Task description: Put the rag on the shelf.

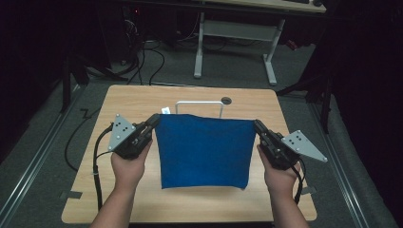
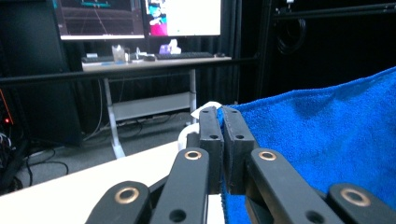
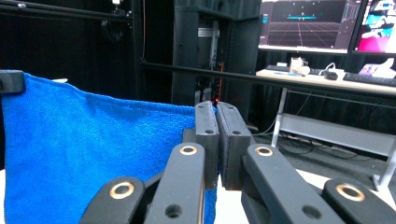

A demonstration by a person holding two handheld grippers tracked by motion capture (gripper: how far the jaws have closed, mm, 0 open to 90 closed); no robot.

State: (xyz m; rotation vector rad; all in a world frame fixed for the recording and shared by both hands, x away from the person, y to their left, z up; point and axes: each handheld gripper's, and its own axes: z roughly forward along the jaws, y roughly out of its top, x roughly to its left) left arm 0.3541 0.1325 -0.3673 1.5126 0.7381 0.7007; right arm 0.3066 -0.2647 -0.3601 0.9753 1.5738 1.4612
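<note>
Each tool pinches a top corner, left tool (image 1: 153, 122) and right tool (image 1: 259, 127), so the blue towel (image 1: 204, 151) hangs stretched between them, its top edge just before the white rack (image 1: 199, 104) on the bench (image 1: 142, 97).

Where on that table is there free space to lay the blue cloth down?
Bare wood runs along the near edge of the table, below the blue towel, and across the far left corner. The middle is taken: the towel hangs stretched between the left tool and right tool, each shut on a top corner, and a white wire rack stands just behind it.
</note>
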